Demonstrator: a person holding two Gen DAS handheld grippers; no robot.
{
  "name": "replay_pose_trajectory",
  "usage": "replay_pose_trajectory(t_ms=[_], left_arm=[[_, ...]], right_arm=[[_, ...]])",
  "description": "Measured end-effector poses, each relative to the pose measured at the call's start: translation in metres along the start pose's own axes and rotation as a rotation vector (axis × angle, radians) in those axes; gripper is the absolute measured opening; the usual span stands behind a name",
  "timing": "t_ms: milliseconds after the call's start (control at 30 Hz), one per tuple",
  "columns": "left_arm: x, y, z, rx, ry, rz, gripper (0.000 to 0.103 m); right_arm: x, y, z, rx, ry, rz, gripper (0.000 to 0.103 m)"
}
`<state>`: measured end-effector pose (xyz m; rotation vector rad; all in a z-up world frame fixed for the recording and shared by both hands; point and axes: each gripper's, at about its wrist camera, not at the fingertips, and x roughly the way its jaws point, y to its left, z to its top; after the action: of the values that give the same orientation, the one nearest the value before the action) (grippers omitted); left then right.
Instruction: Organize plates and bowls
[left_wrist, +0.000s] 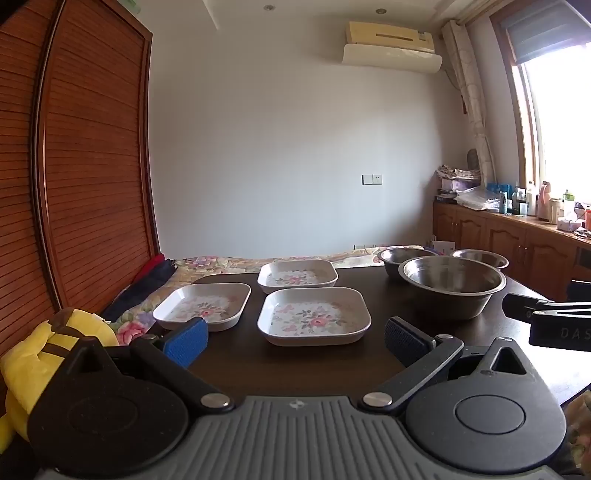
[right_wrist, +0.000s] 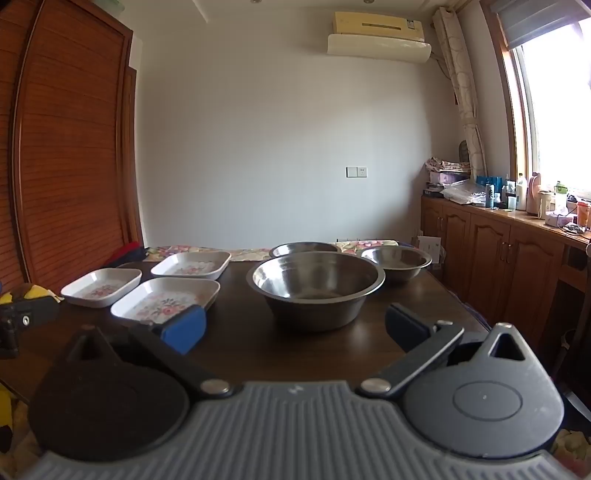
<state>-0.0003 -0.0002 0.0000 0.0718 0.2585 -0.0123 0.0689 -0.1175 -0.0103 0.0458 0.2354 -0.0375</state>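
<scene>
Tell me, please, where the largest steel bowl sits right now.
The largest steel bowl stands mid-table in the right wrist view, ahead of the two smaller steel bowls, right of the floral plates.

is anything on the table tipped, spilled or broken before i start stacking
Nothing stands out. The three floral plates sit flat and apart, the three steel bowls stand upright, and the dark table shows no spill. Both grippers are open.

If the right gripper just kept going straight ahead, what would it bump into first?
Most likely the big steel bowl, which sits straight ahead of the open right gripper on the table; exact height is hard to judge.
</scene>
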Motion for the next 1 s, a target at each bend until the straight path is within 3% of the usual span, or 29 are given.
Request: replay_pose_trajectory(t_ms=[1000], left_arm=[[0.001, -0.001, -0.004, 0.016, 0.017, -0.003, 0.103]], right_arm=[[0.005, -0.001, -0.002, 0.02, 0.02, 0.008, 0.103]])
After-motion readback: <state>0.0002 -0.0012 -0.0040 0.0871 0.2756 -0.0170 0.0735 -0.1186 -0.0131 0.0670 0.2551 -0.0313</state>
